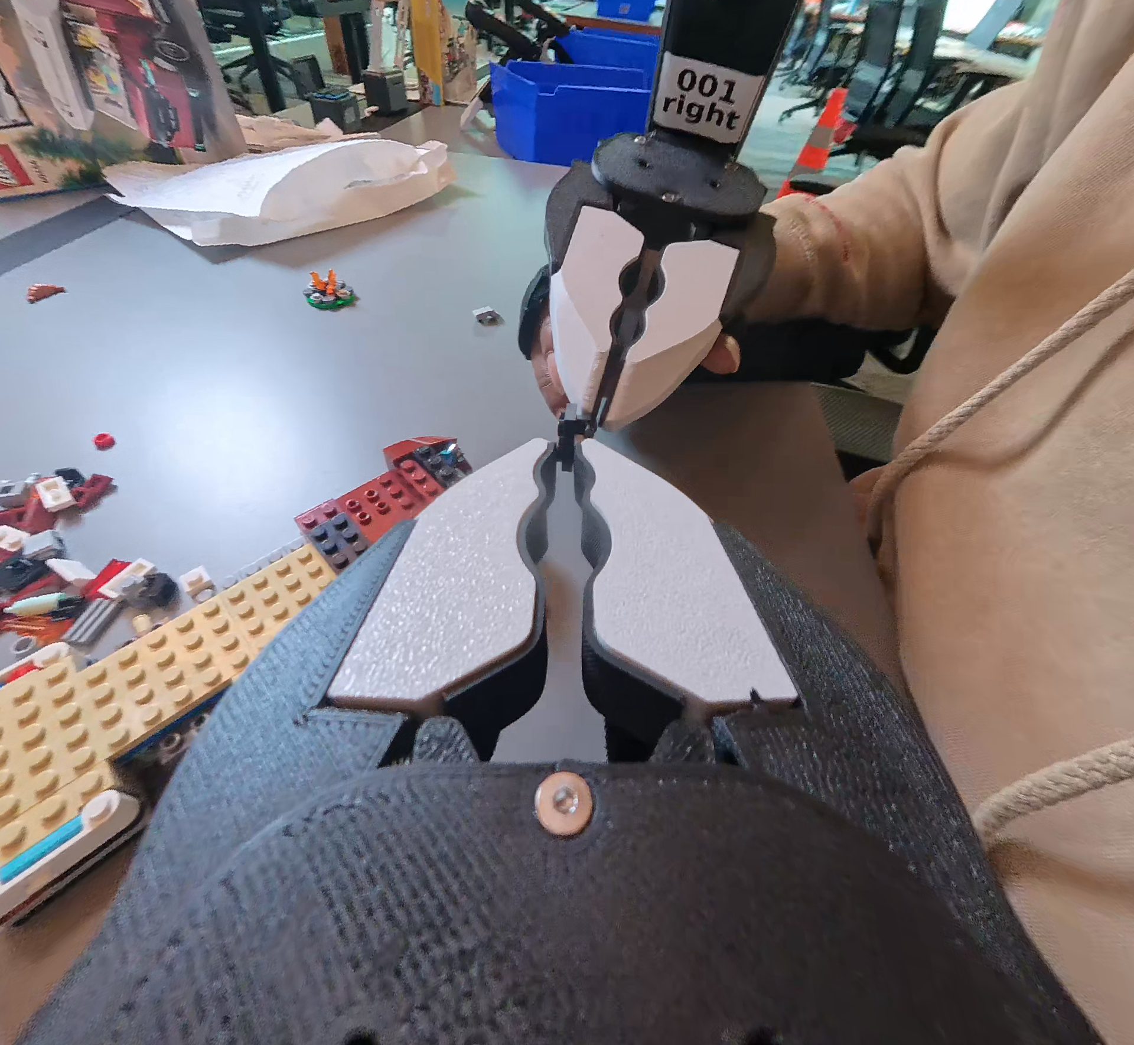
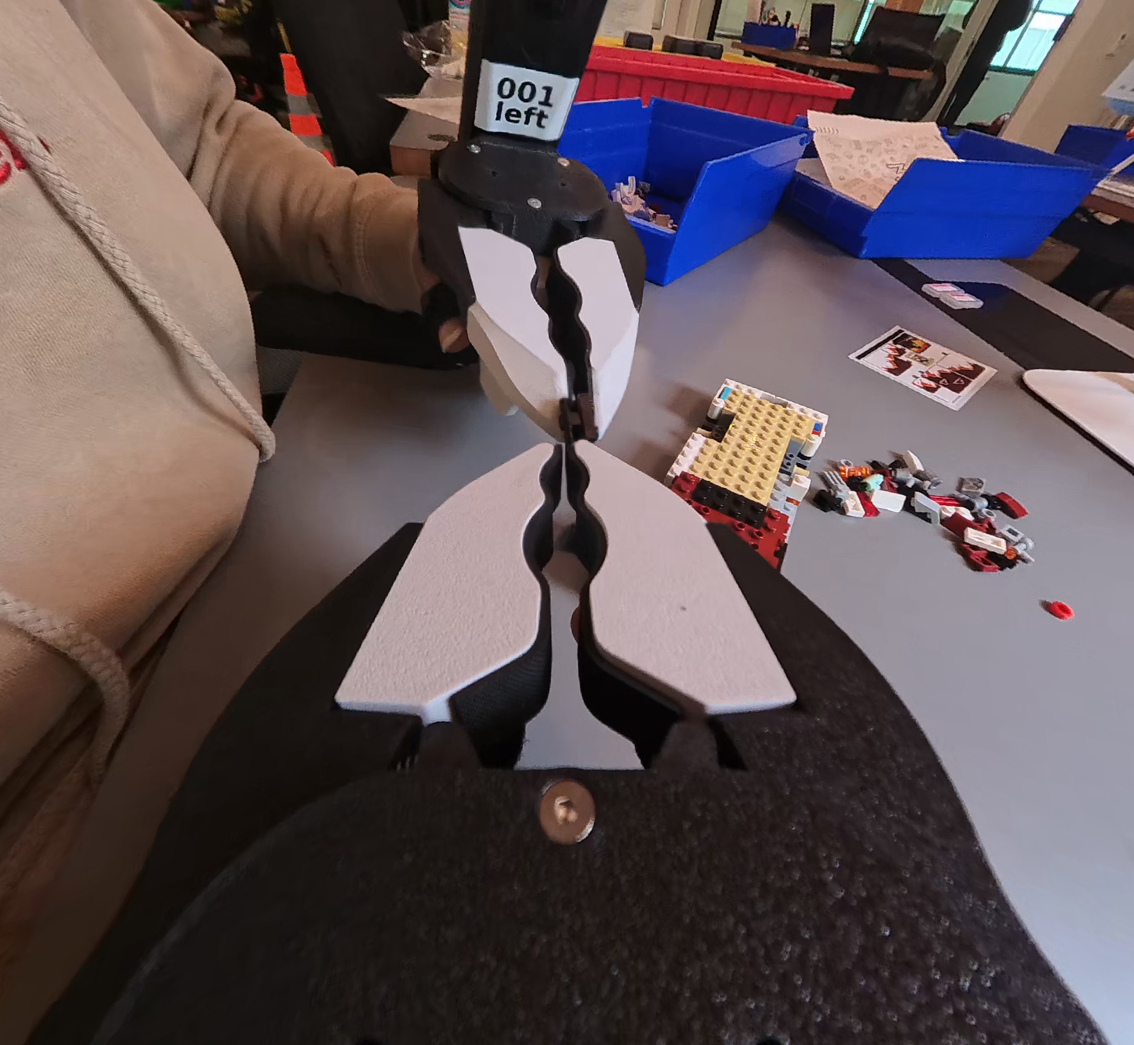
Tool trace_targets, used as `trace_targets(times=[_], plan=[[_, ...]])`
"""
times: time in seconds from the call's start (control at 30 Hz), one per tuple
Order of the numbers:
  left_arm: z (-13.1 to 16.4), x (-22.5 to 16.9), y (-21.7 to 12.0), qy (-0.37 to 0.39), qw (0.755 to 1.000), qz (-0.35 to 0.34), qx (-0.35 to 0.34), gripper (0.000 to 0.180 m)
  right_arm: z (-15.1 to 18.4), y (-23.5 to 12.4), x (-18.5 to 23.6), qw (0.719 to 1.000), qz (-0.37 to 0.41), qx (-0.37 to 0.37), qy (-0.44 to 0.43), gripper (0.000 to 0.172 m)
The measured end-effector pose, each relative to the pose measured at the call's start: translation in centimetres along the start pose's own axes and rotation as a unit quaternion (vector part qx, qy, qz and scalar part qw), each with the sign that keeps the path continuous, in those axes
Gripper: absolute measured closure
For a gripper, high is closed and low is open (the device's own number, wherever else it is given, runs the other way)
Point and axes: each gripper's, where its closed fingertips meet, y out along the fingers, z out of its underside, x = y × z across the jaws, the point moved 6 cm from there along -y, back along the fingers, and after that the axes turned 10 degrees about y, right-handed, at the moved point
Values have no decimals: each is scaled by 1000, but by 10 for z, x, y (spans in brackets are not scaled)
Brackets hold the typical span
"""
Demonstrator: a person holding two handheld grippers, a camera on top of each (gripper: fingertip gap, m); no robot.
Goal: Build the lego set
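Observation:
My left gripper [image 1: 566, 451] is shut on a small black lego piece [image 1: 568, 434] and holds it in the air above the grey table [image 1: 276, 389]. The right wrist view shows the same piece [image 2: 577, 411] dark between the left gripper's tips [image 2: 580, 423]. My right gripper [image 2: 564, 452] is shut, its tips right against the end of that piece. It faces the left gripper tip to tip [image 1: 598, 411]. I cannot tell whether it pinches a thin part of the piece. The tan-plated model with dark red and black bricks [image 2: 755, 451] lies on the table; it also shows in the left wrist view [image 1: 153, 666].
A pile of loose pieces [image 2: 920, 500] lies beside the model. A red round stud [image 2: 1056, 609], a small green and orange build [image 1: 329, 292] and a grey piece [image 1: 488, 316] lie apart. Blue bins [image 2: 705, 187], a sticker sheet [image 2: 920, 365], a white bag [image 1: 294, 187] and the set's box [image 1: 92, 33] stand behind. The grippers are tip to tip, or close to it.

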Motion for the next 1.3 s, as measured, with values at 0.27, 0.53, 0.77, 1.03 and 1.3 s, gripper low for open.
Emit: trace_targets(times=[0.27,0.53,0.77,1.03,1.3], plan=[[3,0,2,14,1000,-10,18,175,4,3,-3,1000,13,19,1,168],[10,2,4,112,989,-60,70,175,4,5,-8,999,28,25,16,149],[12,-9,10,120,990,-26,69,175,10,11,0,998,16,59,-26,159],[7,-6,5,43,999,4,24,175,3,6,1,999,6,29,-27,160],[0,-3,-1,-129,985,104,-45,160,-7,-3,4,999,-11,-12,-42,160]])
